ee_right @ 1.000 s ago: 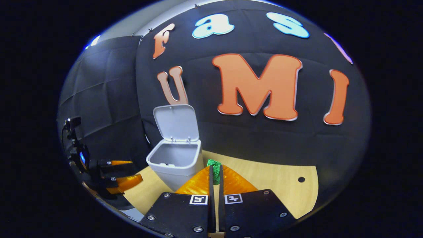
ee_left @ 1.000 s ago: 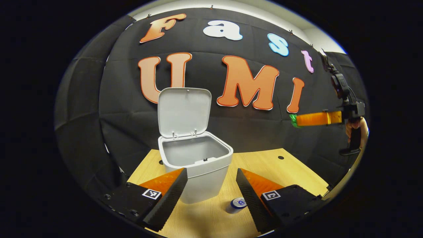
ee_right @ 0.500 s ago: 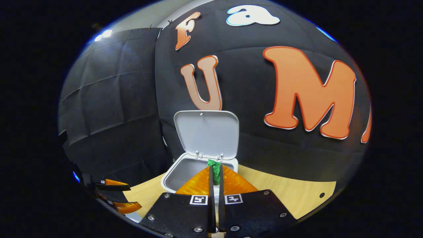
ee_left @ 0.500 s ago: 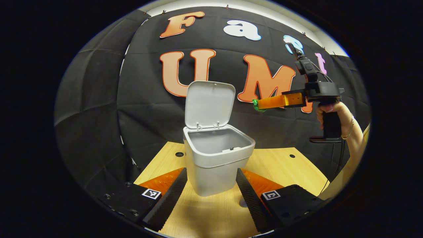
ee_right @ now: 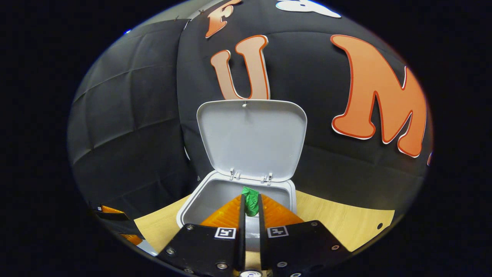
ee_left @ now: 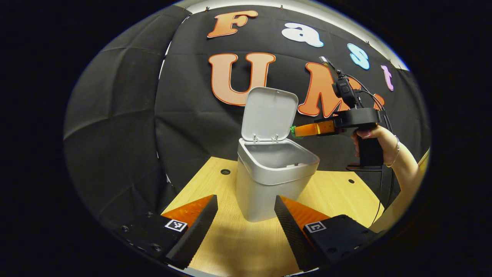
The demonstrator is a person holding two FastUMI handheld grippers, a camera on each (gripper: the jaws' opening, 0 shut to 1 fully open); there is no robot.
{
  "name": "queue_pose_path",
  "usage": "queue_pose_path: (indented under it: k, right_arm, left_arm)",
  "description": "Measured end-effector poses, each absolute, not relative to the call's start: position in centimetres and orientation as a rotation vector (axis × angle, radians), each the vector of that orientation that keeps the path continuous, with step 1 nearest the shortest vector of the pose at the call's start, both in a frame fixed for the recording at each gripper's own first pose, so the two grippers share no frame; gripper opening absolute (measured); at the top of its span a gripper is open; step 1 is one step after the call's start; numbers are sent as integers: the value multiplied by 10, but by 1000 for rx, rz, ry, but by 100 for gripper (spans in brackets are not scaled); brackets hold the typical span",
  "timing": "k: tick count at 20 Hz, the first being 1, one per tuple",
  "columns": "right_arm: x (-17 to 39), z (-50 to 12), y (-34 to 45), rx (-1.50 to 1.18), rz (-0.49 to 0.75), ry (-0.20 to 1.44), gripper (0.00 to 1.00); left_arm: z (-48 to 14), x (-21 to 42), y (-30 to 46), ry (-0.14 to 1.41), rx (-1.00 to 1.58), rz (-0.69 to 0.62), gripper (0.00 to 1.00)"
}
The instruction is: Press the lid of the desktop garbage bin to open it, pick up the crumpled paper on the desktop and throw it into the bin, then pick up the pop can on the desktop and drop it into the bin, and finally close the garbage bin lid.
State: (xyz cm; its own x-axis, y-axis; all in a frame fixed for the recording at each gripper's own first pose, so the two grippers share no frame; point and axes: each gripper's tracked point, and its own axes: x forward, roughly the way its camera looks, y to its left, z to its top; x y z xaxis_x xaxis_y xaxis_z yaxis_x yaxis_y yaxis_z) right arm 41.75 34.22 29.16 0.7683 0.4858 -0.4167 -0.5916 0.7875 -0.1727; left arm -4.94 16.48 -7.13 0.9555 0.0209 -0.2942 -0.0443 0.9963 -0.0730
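The grey bin (ee_left: pixel 269 188) stands on the wooden table with its lid (ee_left: pixel 270 113) swung upright. My left gripper (ee_left: pixel 246 221) hangs open low in front of the bin, fingers either side of its base and apart from it. Farther off, my right gripper (ee_left: pixel 295 131), held by a hand (ee_left: pixel 371 134), is shut on the green crumpled paper (ee_left: pixel 292 131) just above the bin's right rim, close to the lid. In the right gripper view the paper (ee_right: pixel 251 201) is pinched in the right gripper (ee_right: pixel 250 206) over the bin's opening (ee_right: pixel 215 194), with the lid (ee_right: pixel 251 138) right ahead.
The wooden table (ee_left: pixel 238 250) has small round holes (ee_left: pixel 225 171) near its back. Black cloth walls close in behind and to the left of the bin. My left gripper (ee_right: pixel 111 215) sits low at the left of the right gripper view.
My right gripper has carried the green paper from well off to the right to over the bin's opening. The left gripper view has swung, so the bin sits further right and the can has left it.
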Motion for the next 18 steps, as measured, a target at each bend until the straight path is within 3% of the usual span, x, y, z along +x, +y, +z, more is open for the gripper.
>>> queue_pose_path:
  k: [2, 6, 18]
  right_arm:
    - [419, 294, 347, -299, 600, 352, 22]
    - [420, 297, 345, -302, 590, 335, 96]
    - [399, 344, 311, -270, 559, 229, 96]
  left_arm:
    - [-68, -49, 169, 291, -73, 35, 95]
    - [-69, -47, 164, 290, -72, 24, 95]
    - [-66, -41, 132, 279, -61, -22, 95]
